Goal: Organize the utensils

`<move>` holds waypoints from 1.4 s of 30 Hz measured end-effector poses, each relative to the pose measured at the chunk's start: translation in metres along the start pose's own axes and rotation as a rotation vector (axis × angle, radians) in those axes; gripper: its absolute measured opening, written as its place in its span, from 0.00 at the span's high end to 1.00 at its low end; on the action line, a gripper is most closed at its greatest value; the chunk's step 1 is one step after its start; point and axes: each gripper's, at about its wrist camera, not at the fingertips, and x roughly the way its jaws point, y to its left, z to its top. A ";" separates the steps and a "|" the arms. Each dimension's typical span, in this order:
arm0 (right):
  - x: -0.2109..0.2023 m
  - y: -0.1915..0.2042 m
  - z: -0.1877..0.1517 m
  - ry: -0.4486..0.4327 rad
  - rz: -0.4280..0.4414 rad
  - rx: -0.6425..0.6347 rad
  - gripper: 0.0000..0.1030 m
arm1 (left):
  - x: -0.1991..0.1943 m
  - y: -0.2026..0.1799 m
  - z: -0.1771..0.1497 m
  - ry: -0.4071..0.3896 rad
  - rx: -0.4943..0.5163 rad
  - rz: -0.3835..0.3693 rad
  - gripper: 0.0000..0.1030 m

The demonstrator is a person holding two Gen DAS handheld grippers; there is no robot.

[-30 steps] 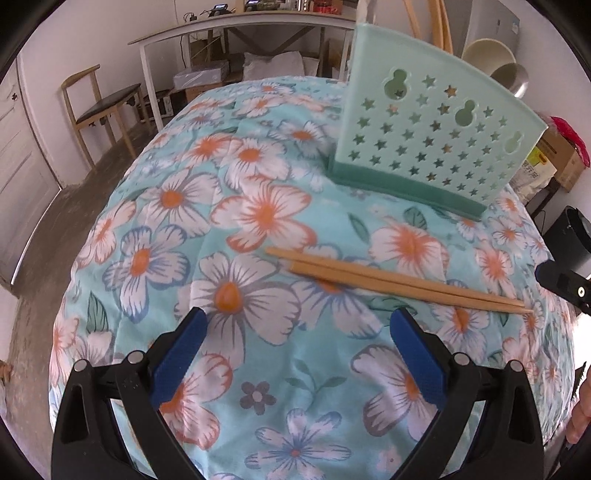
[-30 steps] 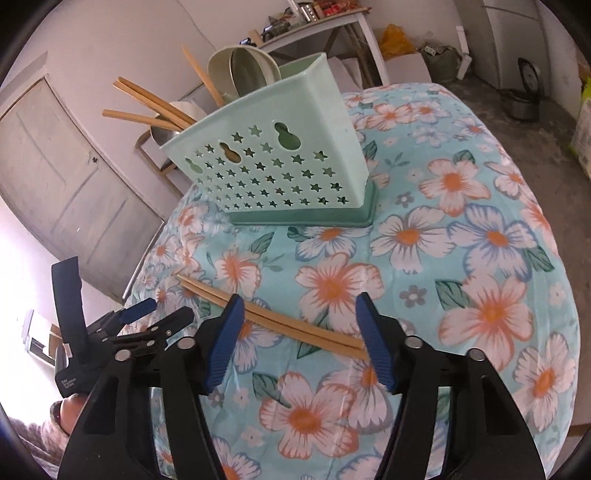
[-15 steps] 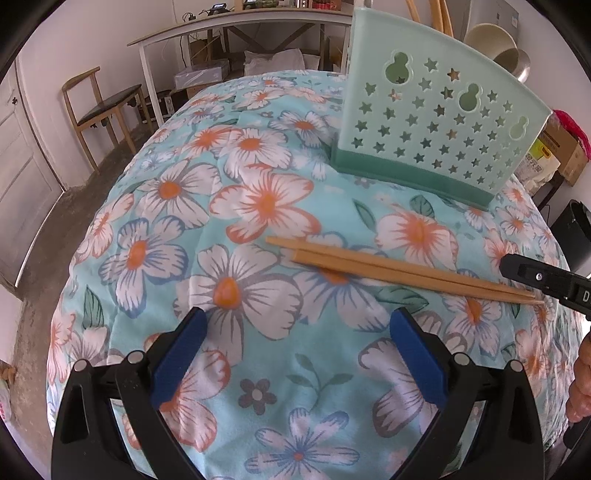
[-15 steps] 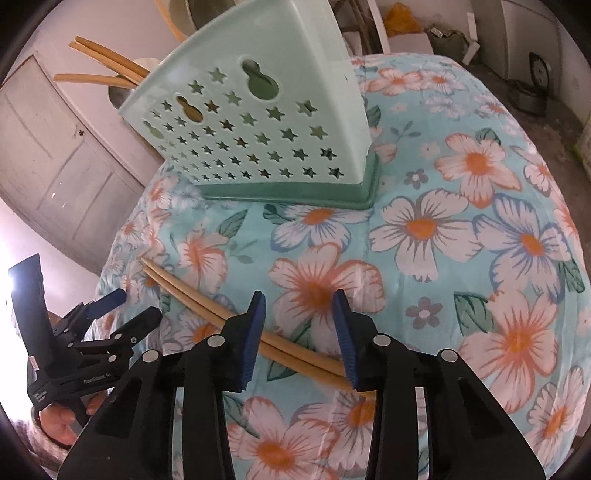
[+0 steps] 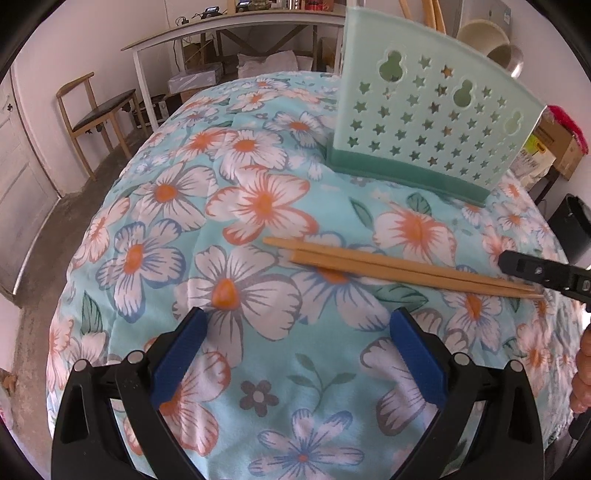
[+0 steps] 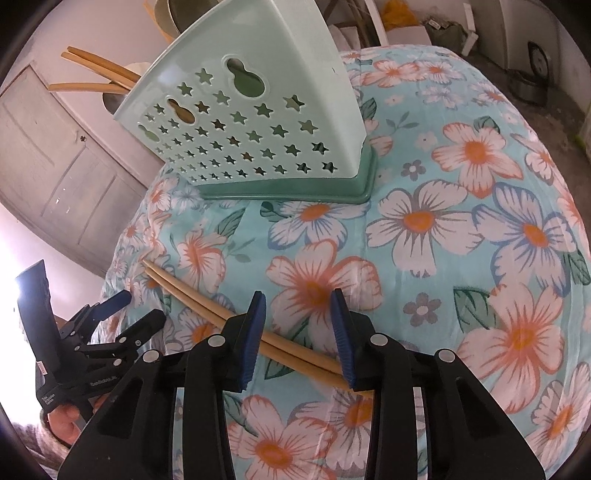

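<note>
Two wooden chopsticks (image 5: 399, 267) lie side by side on the flowered tablecloth (image 5: 258, 199), in front of a mint-green star-punched utensil holder (image 5: 428, 122). My right gripper (image 6: 299, 325) hovers low over the chopsticks' (image 6: 295, 350) thin ends. Its jaws stand narrowed, with the sticks crossing slantwise beneath and between the blue pads, no pad pressing on them. One right finger (image 5: 535, 271) shows at the stick tips in the left wrist view. My left gripper (image 5: 303, 332) is wide open and empty, short of the sticks' thick ends. The holder (image 6: 258, 122) has several chopsticks in it.
A wooden chair (image 5: 92, 110) and a white trestle table (image 5: 221, 33) stand behind the round table. Bowls (image 5: 491, 40) and a cardboard box (image 5: 557, 147) sit beyond the holder. A black bin (image 5: 572, 229) stands at the right edge. A hand (image 6: 62, 417) holds the left gripper (image 6: 140, 306).
My right gripper has come down and closer over the chopsticks' thin ends, and its jaws have narrowed. The left gripper and the chopsticks have stayed put.
</note>
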 end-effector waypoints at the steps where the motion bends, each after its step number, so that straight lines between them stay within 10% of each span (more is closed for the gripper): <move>1: -0.001 0.000 0.000 0.003 0.001 0.001 0.68 | -0.003 0.003 0.000 -0.016 -0.015 -0.033 0.06; 10: -0.006 0.013 -0.015 0.055 0.063 0.001 0.74 | -0.035 0.013 0.002 -0.139 -0.018 -0.322 0.23; 19: -0.013 0.015 -0.026 0.064 0.069 0.002 0.92 | 0.009 0.030 0.008 0.056 -0.293 -0.627 0.58; 29: -0.011 0.000 -0.023 0.040 0.060 0.051 0.93 | 0.044 0.036 0.012 0.124 -0.529 -0.714 0.74; 42: -0.014 -0.009 -0.023 0.030 0.072 0.081 0.93 | 0.034 0.038 0.003 0.107 -0.554 -0.697 0.87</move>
